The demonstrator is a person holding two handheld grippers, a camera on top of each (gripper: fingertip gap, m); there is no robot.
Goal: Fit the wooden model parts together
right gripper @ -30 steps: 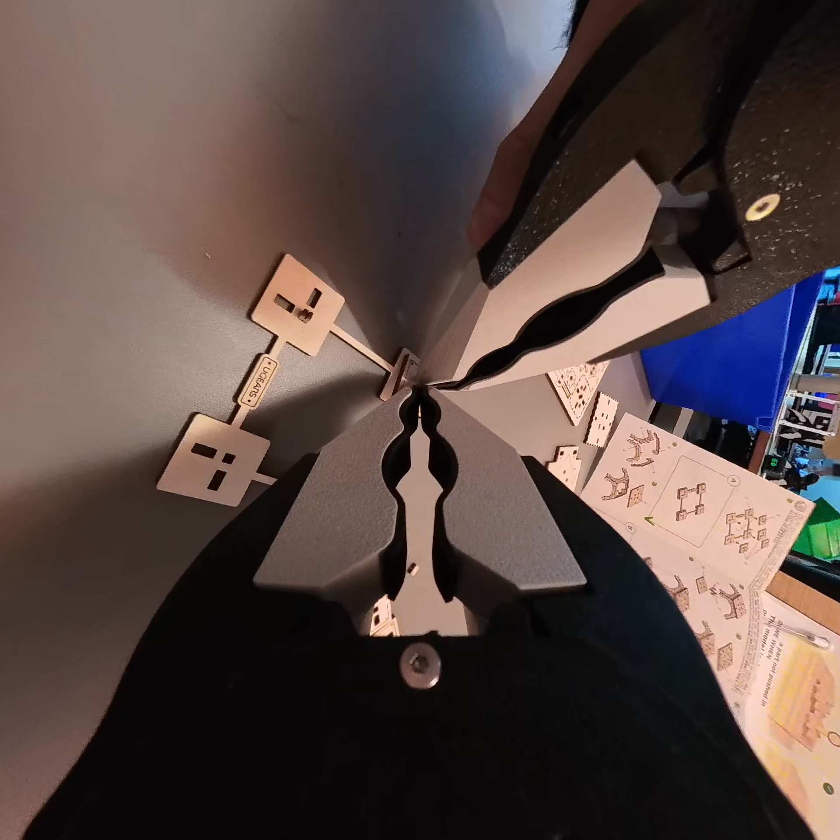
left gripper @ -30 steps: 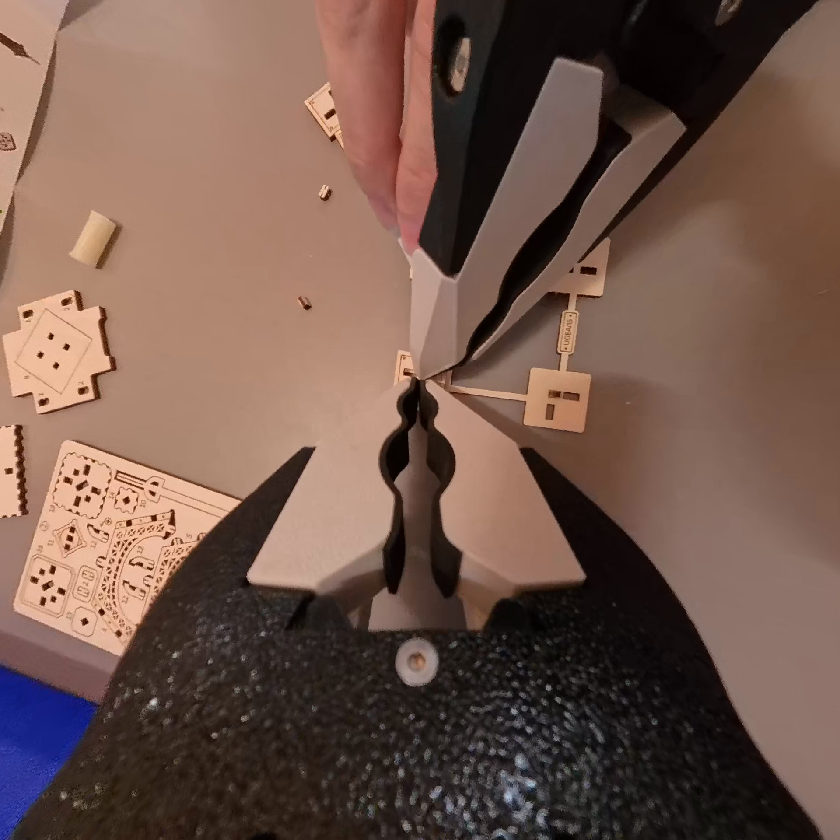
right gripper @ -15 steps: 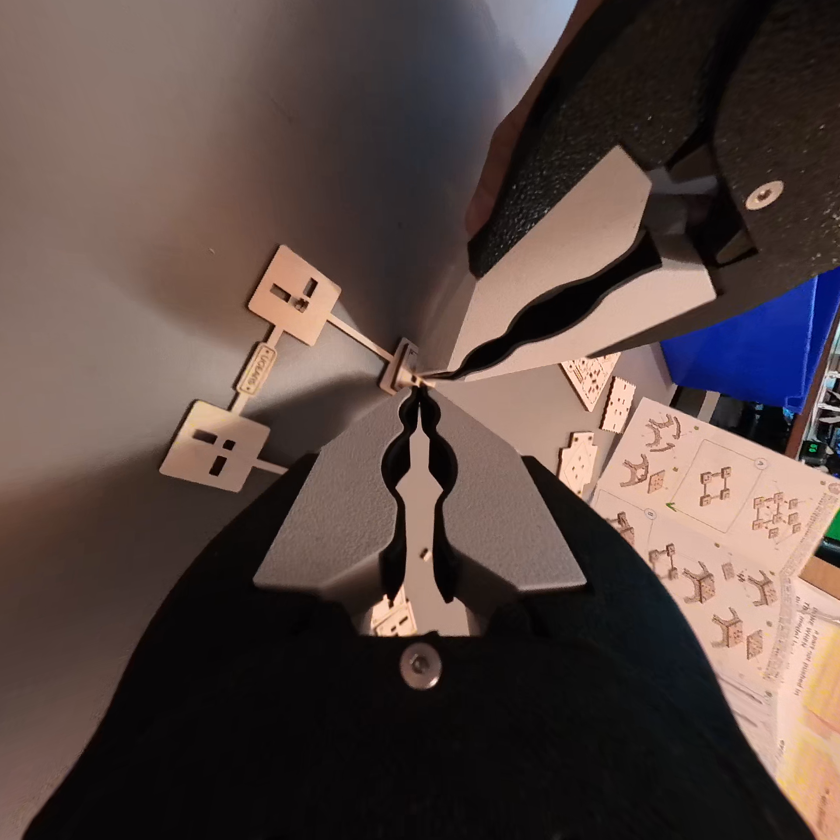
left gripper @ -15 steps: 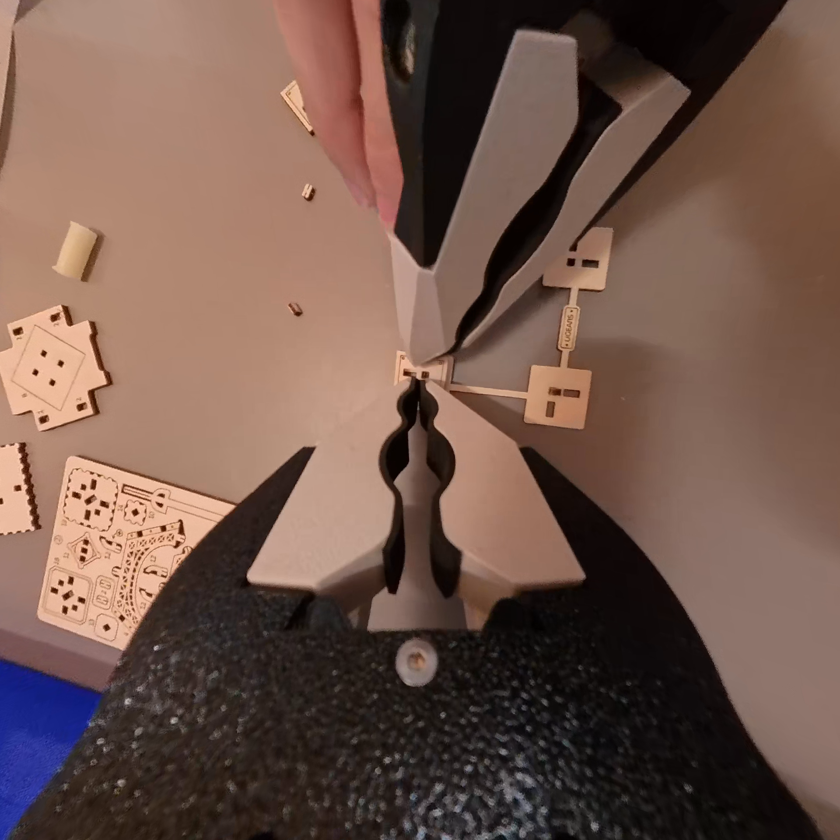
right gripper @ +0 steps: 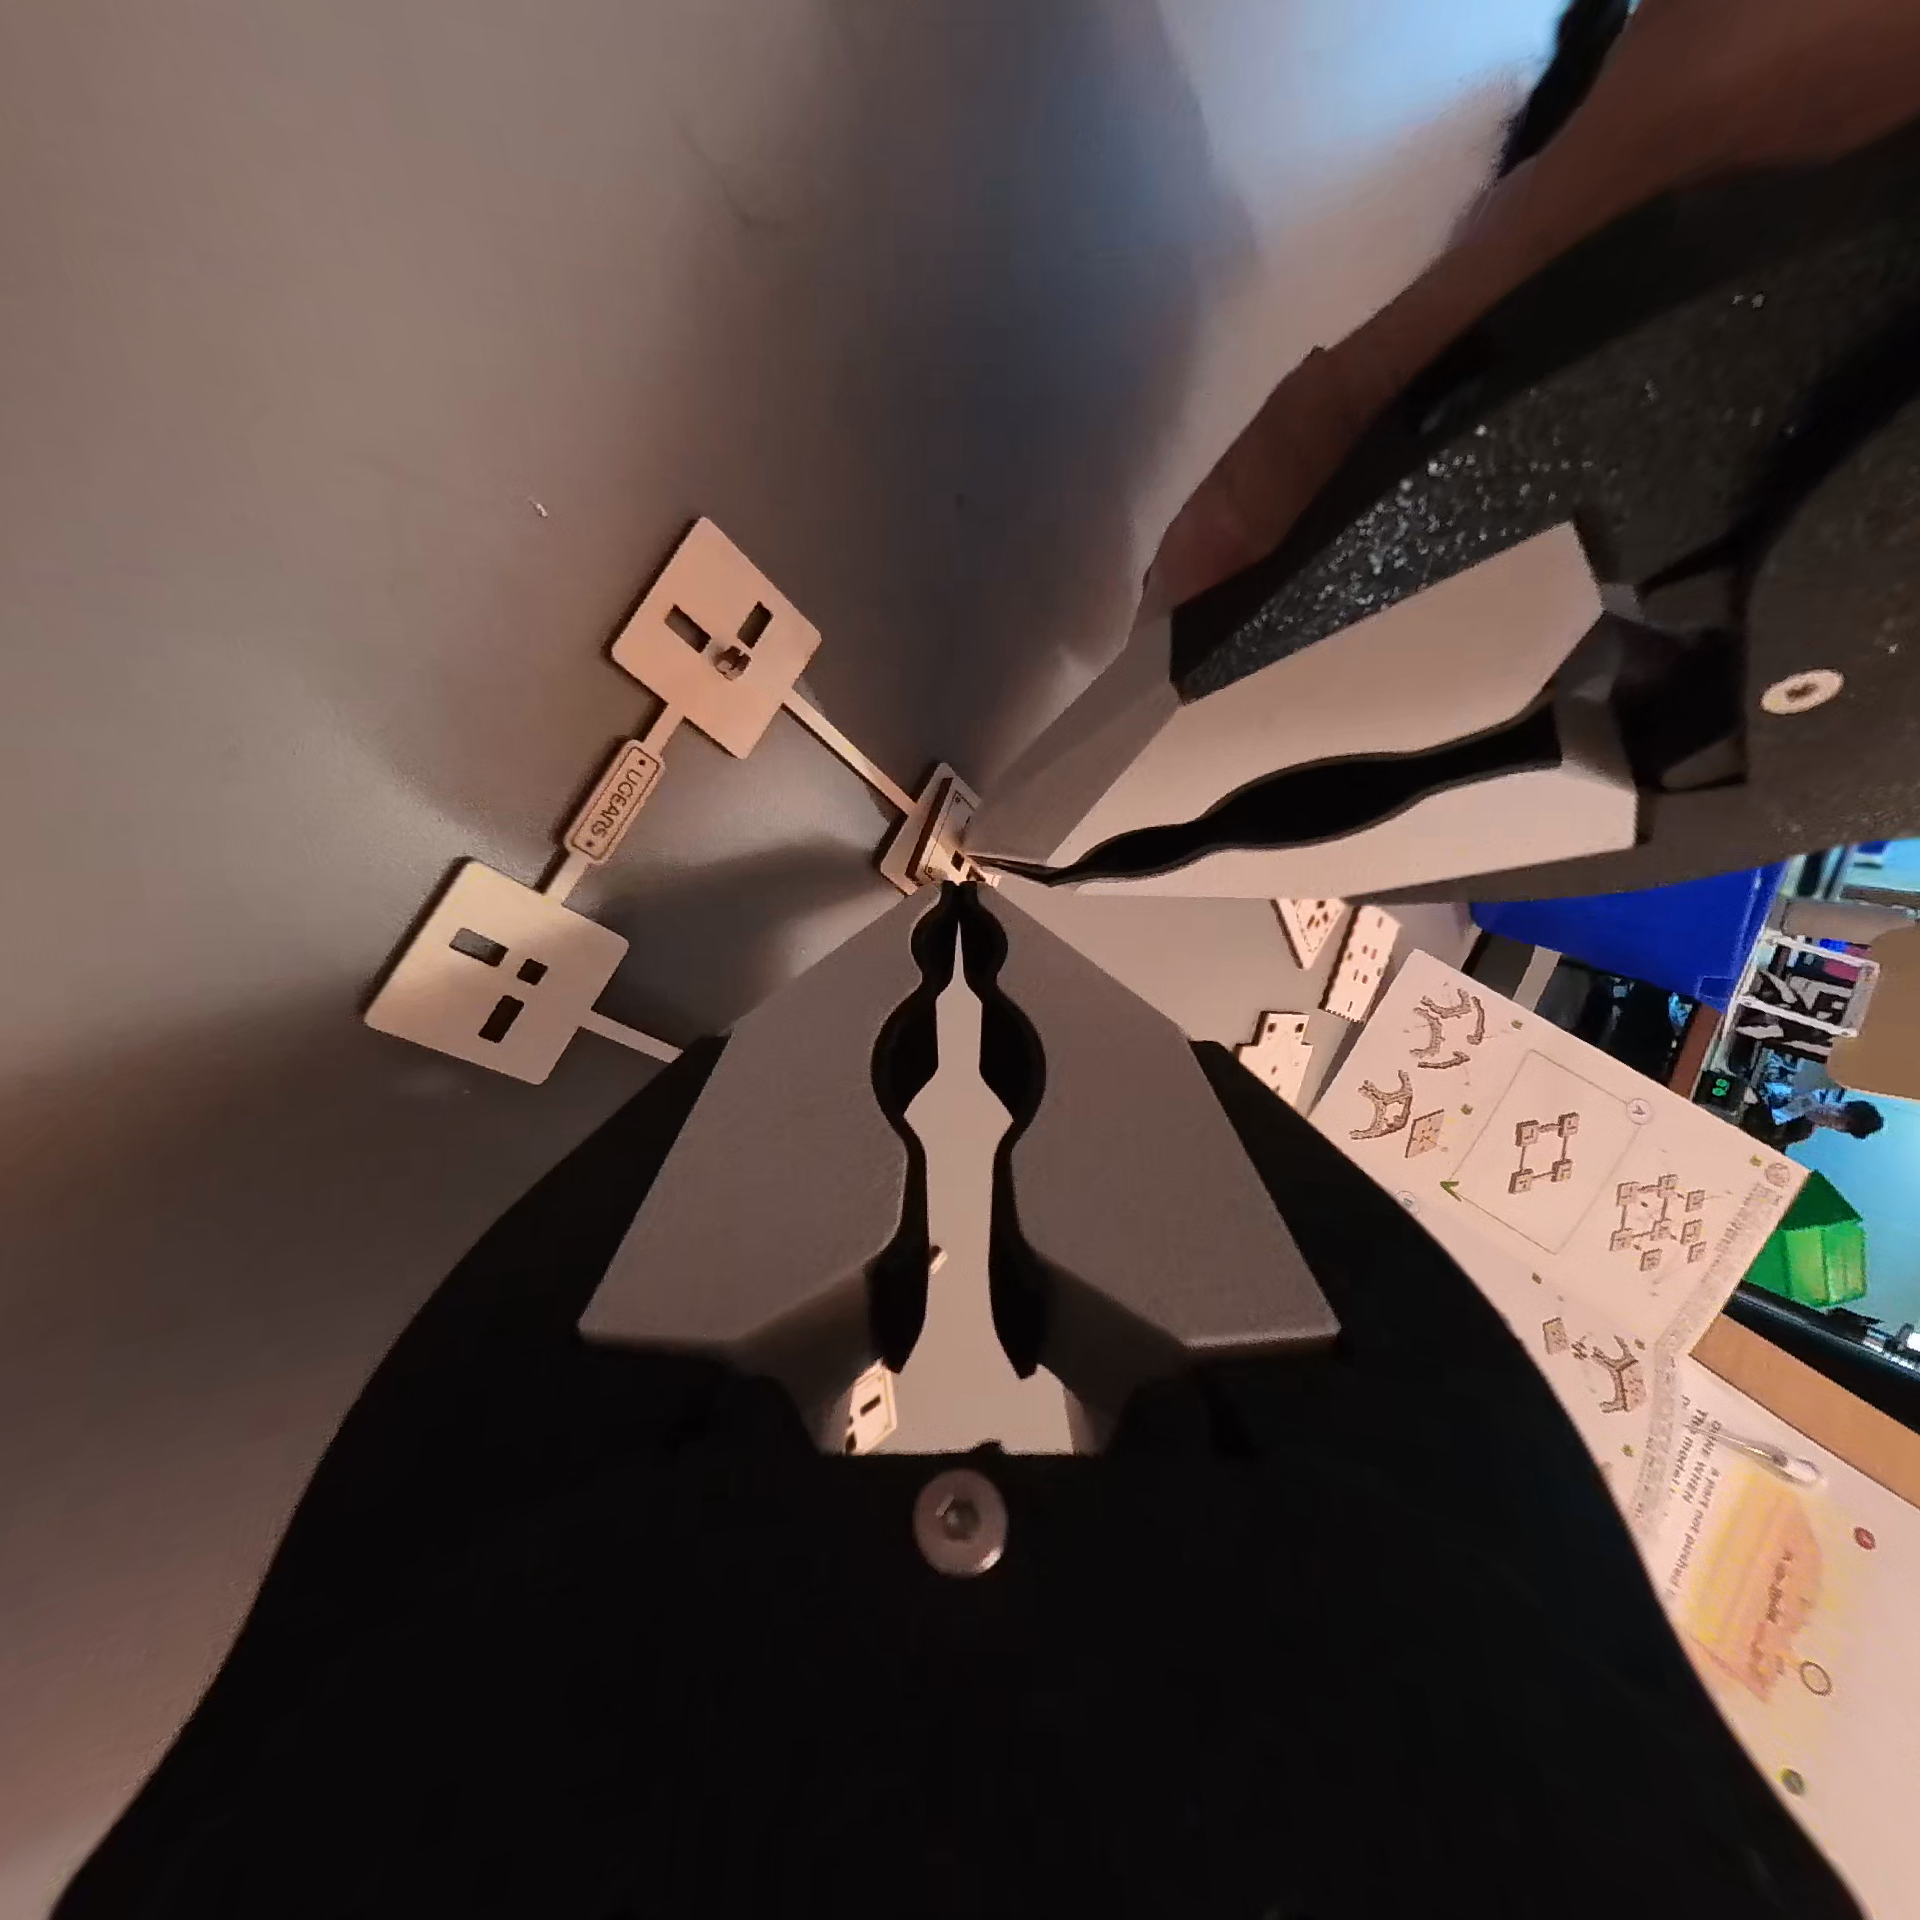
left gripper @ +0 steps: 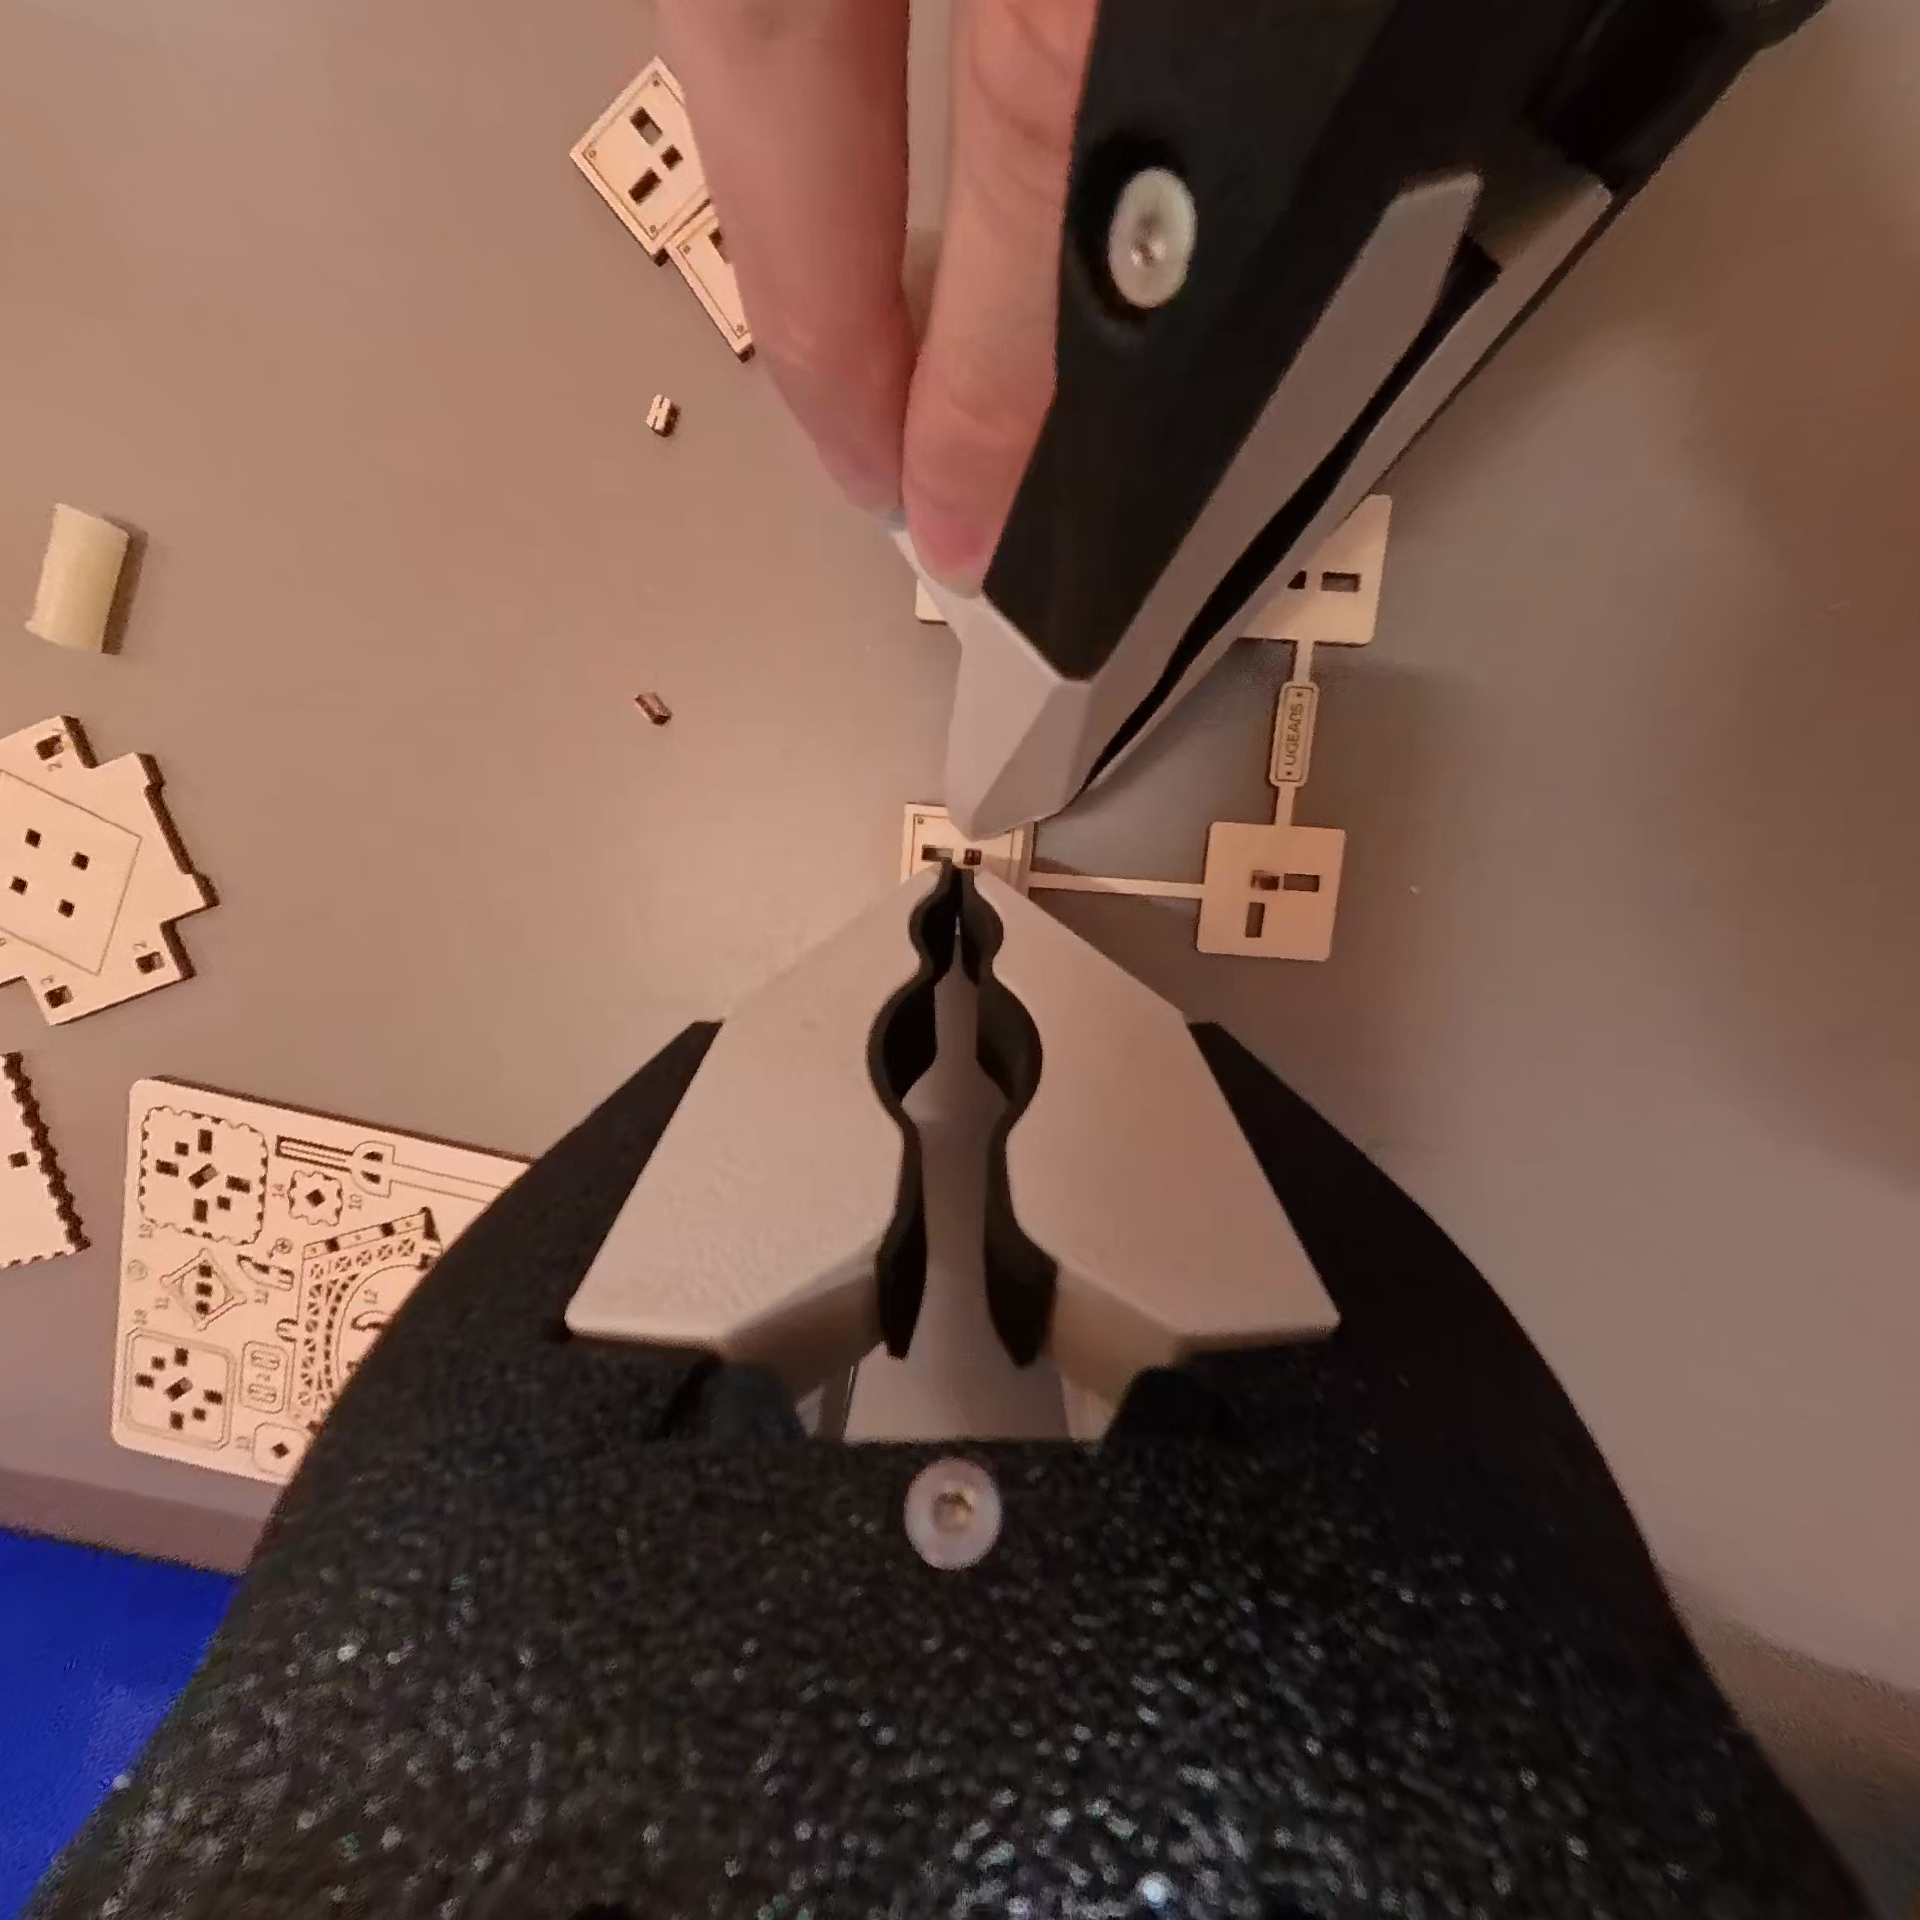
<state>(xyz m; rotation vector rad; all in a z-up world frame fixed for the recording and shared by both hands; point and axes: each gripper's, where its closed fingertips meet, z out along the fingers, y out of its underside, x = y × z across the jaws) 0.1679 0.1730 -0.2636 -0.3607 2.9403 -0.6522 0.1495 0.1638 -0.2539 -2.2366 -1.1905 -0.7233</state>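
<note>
The left gripper (left gripper: pixel 954 875) has its two grey fingers pressed together at the tips, and the tips touch the near edge of a small square plate (left gripper: pixel 968 844) of the wooden frame (left gripper: pixel 1270 885). I cannot tell whether something is pinched between them. The right gripper (left gripper: pixel 1000 826) comes down steeply from above, its fingers also together, and its point rests on the same small plate from the far side. A person's hand (left gripper: pixel 914 281) lies along its black body, with two fingers stretched toward the tip.

In the right wrist view the right gripper (right gripper: pixel 958 896) meets the small plate (right gripper: pixel 928 836) at its corner, and the left gripper (right gripper: pixel 1023 871) enters from the right side, low and nearly flat, with a hand (right gripper: pixel 1278 478) behind it.

The frame lies flat on the grey table (left gripper: pixel 416 520); three of its square plates are clearly seen here, joined by thin bars.

Around it on the table I count one cut sheet (left gripper: pixel 260 1278), one cross-shaped part (left gripper: pixel 83 868), one toothed part (left gripper: pixel 31 1174), one pale cylinder (left gripper: pixel 78 577), two tiny pegs (left gripper: pixel 661 414) and a pair of square parts (left gripper: pixel 665 177) behind the hand. An instruction sheet (right gripper: pixel 1558 1164) lies on the right
</note>
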